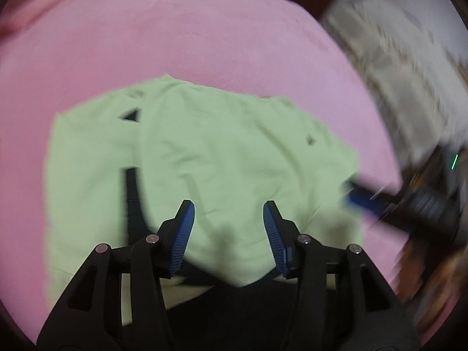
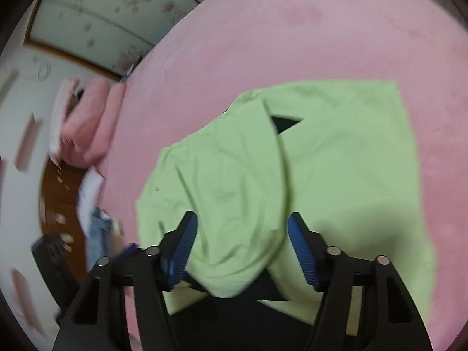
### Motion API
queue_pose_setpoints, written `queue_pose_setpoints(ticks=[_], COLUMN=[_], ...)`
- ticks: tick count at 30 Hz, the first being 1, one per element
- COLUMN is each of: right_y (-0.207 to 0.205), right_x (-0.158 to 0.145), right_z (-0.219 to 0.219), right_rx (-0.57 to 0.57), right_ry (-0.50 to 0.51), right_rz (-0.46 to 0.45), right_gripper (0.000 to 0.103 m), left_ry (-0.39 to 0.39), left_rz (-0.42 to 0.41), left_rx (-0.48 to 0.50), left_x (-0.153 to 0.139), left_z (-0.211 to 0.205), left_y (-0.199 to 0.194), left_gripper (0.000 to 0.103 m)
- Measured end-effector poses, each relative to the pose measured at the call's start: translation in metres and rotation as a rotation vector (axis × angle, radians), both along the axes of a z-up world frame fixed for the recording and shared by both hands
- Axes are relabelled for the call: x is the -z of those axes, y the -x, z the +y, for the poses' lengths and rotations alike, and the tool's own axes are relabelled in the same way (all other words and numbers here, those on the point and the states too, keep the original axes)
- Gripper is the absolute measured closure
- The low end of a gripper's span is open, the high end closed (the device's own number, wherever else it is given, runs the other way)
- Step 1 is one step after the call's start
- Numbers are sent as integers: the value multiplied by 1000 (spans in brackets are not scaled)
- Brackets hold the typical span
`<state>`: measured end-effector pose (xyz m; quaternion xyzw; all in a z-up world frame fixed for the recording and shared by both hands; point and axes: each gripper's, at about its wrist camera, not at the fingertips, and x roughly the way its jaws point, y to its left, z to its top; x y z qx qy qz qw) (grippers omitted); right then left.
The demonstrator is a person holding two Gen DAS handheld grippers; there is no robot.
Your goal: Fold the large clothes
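A light green garment (image 1: 222,158) with a dark lining lies partly folded on a pink bed (image 1: 175,44). My left gripper (image 1: 228,213) is open above its near part, with a green fold bulging between the blue pads. In the right wrist view the garment (image 2: 336,158) spreads ahead, one flap folded over, dark lining showing in small gaps. My right gripper (image 2: 241,225) is open, with a rounded green fold lying between its fingers. The right gripper also shows in the left wrist view (image 1: 359,196), blurred, at the garment's right edge.
Pink pillows (image 2: 87,122) lie at the bed's left side. A wooden floor (image 2: 58,187) with papers and a dark object lies beyond the bed's edge. A patterned wall or screen (image 2: 102,14) stands behind. Blurred furniture (image 1: 409,73) is right of the bed.
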<state>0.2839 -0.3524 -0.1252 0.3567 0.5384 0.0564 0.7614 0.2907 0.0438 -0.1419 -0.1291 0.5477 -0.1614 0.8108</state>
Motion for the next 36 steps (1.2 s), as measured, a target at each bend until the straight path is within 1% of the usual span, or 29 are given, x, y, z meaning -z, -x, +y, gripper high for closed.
queue_pose_setpoints(ticks=[1,2,3,4,5,6,8,9,11,12,13,14,15,16,17,18,20,22,24,26,27,28,30,31,32,33,34,35,36], right_y=[1,1,0,0,-1,-4,-2,-1,3,6,8,13,16,18,22,26,34,45,62,80,90,102,116,124,135,143,149,156,164], right_x=[8,18,31,40,51,61,77,84,96,101,103,107,106,105,101,99,90,85,79,69,66,59,55,48,34,33,32,31,29], right_z=[8,16,25,33,43,54,69,75,82,86,86,86,83,80,74,69,61,59,60,62,65,64,75,81,74,82,88,97,105], right_rx=[13,24,34,35,28,6,-69,-100,-133,-153,-180,-197,-207,-192,-174,-152,-101,-56,-26,-11,0,9,4,2,-3,-10,-15,-19,-22], right_ry=[-37,-63,-100,-125,-141,-141,-121,-124,-105,-72,0,50,108,170,217,253,252,251,252,252,257,260,244,239,235,232,234,239,244], right_rz=[8,23,44,56,65,68,69,70,96,103,106,97,85,89,95,97,96,105,109,117,129,141,161,169,175,187,197,204,208], right_gripper=[64,74,79,82,88,88,88,88,90,92,92,95,96,96,96,96,96,96,96,96,96,96,96,95,92,90,88,85,80], left_ry=[20,39,44,43,37,23,-12,-40,-81,-88,-92,-149,-208,-255,-273,-254,-194,-177,-212,-295,-317,-332,-339,-344,-348,-354,-362,-370,-373], left_rz=[13,29,36,51,68,93,148,168,167,159,151,142,138,133,134,139,150,157,158,166,167,167,169,173,174,176,179,179,177], left_rx=[-33,-71,-88,-96,-101,-99,-91,-85,-73,-52,-35,-26,-23,-21,-26,-40,-84,-103,-92,-53,-37,-17,10,27,38,54,66,80,88], left_x=[6,16,19,28,34,43,62,71,79,81,83,84,87,89,89,89,87,83,76,70,65,60,52,49,45,42,39,36,30], left_z=[-9,-11,-20,-23,-25,-27,-35,-36,-31,-28,-25,-22,-21,-18,-14,-7,4,9,8,3,1,-1,-1,-1,-1,0,2,2,9], left_y=[-7,-5,-13,-13,-23,-27,-43,-43,-37,-33,-31,-28,-29,-29,-27,-26,-21,-14,-4,10,16,25,35,43,48,56,63,71,80], left_gripper=[60,63,73,78,81,85,86,87,87,87,87,87,87,87,87,87,87,87,86,86,86,86,86,85,85,81,74,68,59])
